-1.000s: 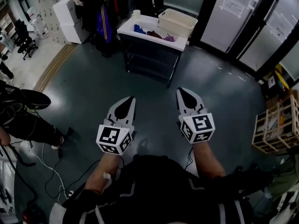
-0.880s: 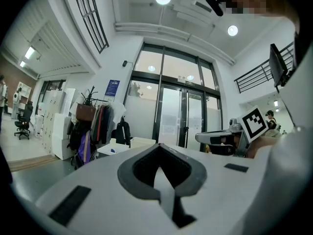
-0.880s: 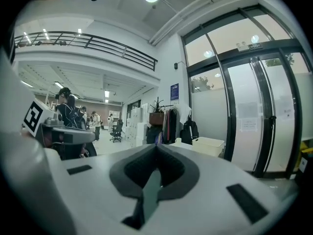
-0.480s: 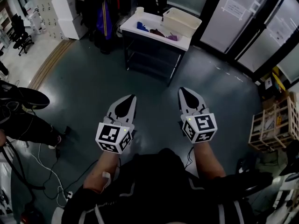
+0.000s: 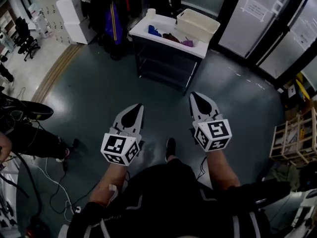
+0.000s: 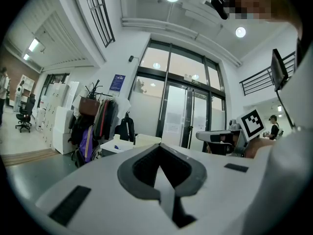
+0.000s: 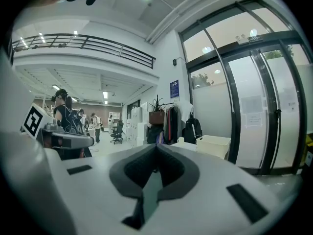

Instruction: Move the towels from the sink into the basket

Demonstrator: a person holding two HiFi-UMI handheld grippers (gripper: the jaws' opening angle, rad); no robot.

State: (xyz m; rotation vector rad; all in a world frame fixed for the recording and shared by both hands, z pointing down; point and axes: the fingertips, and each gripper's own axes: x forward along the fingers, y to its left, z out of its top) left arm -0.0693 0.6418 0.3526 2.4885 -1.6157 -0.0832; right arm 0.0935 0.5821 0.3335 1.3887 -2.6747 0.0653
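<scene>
A white sink stand [image 5: 143, 32] stands far ahead across the dark floor. On its top lie a blue towel [image 5: 154, 32], a dark red towel [image 5: 171, 36] and a purple towel [image 5: 187, 43]. The cream basket [image 5: 198, 23] sits at its right end, and shows small in the left gripper view [image 6: 146, 140] and in the right gripper view [image 7: 212, 146]. My left gripper [image 5: 137, 106] and right gripper [image 5: 196, 95] are held level side by side, well short of the stand. Both are shut with nothing between the jaws [image 6: 159, 147] [image 7: 156, 146].
Hanging coats and bags [image 5: 111, 14] and white cabinets [image 5: 74, 14] stand left of the stand. Glass doors [image 5: 257, 19] run along the right. A wooden crate [image 5: 297, 138] is at the right edge. Cables [image 5: 54, 177] and a seated person's legs [image 5: 29, 133] lie at the left.
Both grippers have travelled forward toward the stand, still shut. The stand sits a little lower and larger in the head view, and a shoe has stepped into view between the arms.
</scene>
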